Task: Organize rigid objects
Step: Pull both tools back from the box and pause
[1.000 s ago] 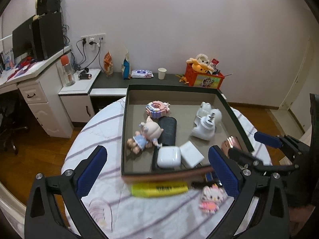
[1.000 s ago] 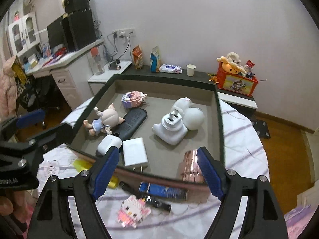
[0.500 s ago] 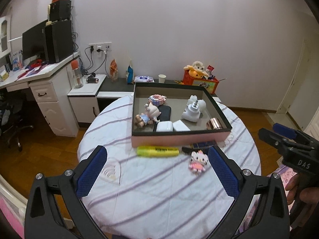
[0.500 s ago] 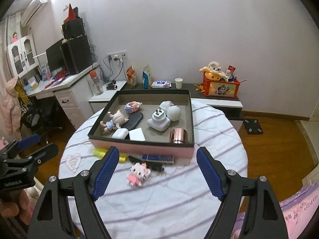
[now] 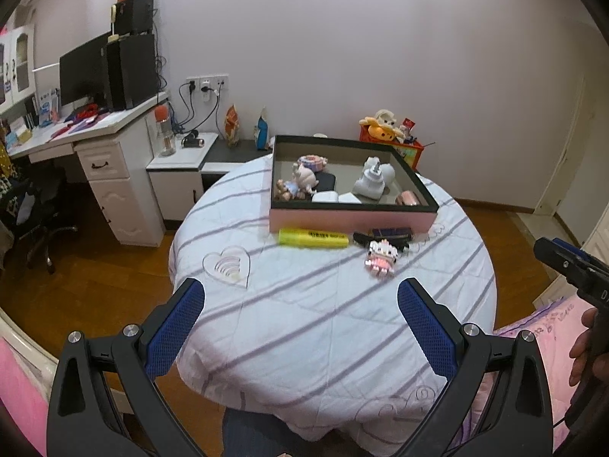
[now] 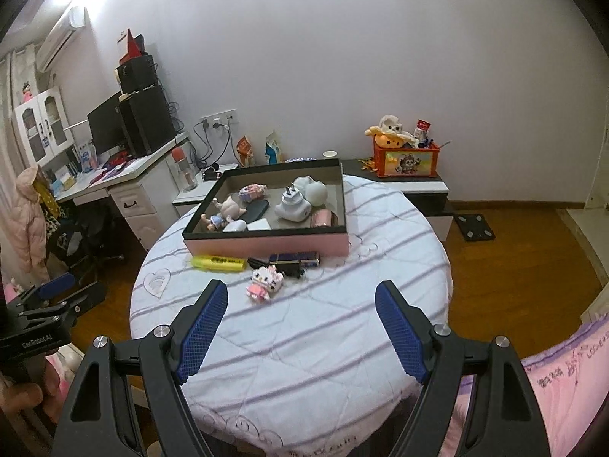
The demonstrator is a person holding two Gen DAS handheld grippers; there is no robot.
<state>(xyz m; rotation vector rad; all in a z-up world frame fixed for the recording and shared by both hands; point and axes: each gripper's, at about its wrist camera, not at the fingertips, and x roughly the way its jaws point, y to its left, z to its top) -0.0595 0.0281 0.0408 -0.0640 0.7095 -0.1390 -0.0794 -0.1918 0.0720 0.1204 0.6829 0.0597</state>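
Observation:
A pink-sided box (image 5: 350,219) (image 6: 266,245) sits at the far side of the round table. It holds a doll, a white toy camera (image 5: 368,186), a white case, a charger and a copper cup (image 6: 323,219). In front of it lie a yellow highlighter (image 5: 313,237) (image 6: 217,262), a dark blue case (image 6: 295,258), a black pen and a pink block-built cat figure (image 5: 381,259) (image 6: 264,283). My left gripper (image 5: 300,291) and right gripper (image 6: 300,291) both hang open and empty over the near side of the table, well back from these items.
The round table (image 5: 323,323) wears a white cloth with purple stripes. A white desk (image 5: 110,152) with a monitor stands at the left, a low cabinet with an orange toy box (image 6: 405,160) at the back wall. Pink bedding (image 6: 552,381) lies at the near right.
Both grippers have pulled back from right over the box to the near side of the table. The box and loose items look much smaller now. Both stay open and empty.

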